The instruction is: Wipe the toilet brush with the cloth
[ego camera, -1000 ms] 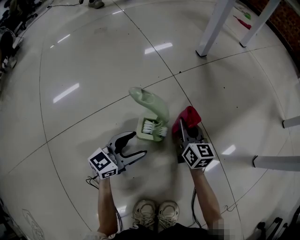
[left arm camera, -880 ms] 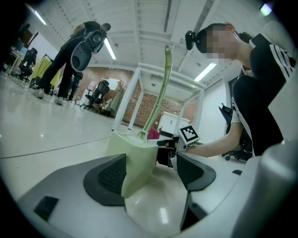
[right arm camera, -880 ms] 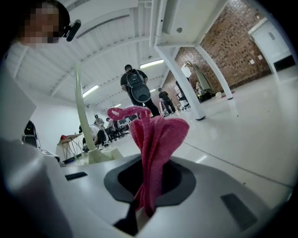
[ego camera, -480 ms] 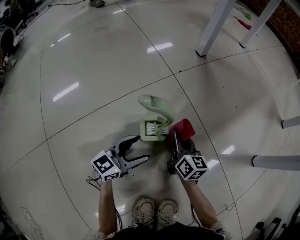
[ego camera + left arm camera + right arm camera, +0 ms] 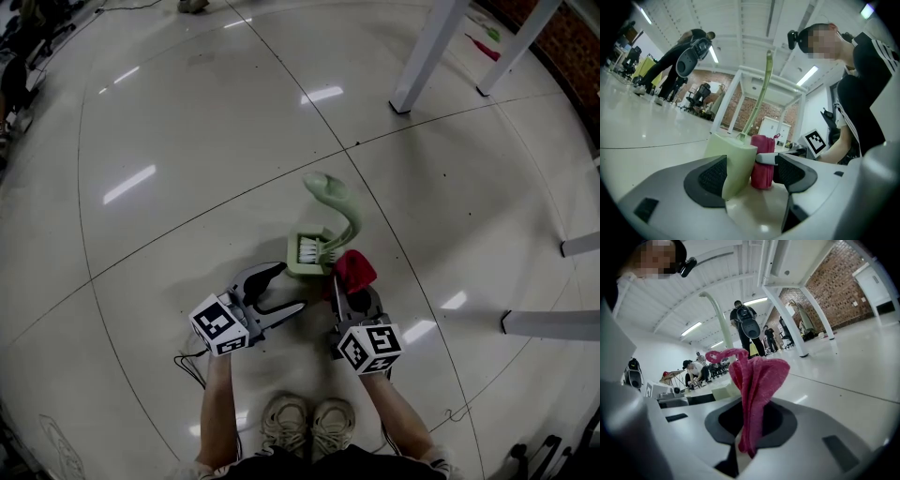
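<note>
Plainly, the weak spot is that nothing has hold of the toilet brush (image 5: 312, 251), which stands on its pale green base just below the middle of the head view, its white bristles (image 5: 307, 248) facing the person and its curved handle (image 5: 325, 187) rising away toward the frame centre. The left gripper (image 5: 284, 289) lies low at the base with its jaws wide apart; its own view shows the green base at the mouth between the pads, but no view settles whether either pad touches it, and nothing is clamped. The right gripper (image 5: 349, 298) has its jaws pinched together on a bunched fold of the red cloth (image 5: 354, 270), which sits just beside the right side of the base, touching it or very nearly. A push from the cloth now would probably slide the brush across the glossy floor (image 5: 187, 141) or tip it leftward, since the tall handle looks top-heavy and the tiles look slick. Closing the left jaws off-centre could likewise kick the base away instead of catching it. The cloth is held only by a narrow gather, so a hard drag against the bristles might pull it free, and rubbing only the base wall would leave the bristles unwiped.
</note>
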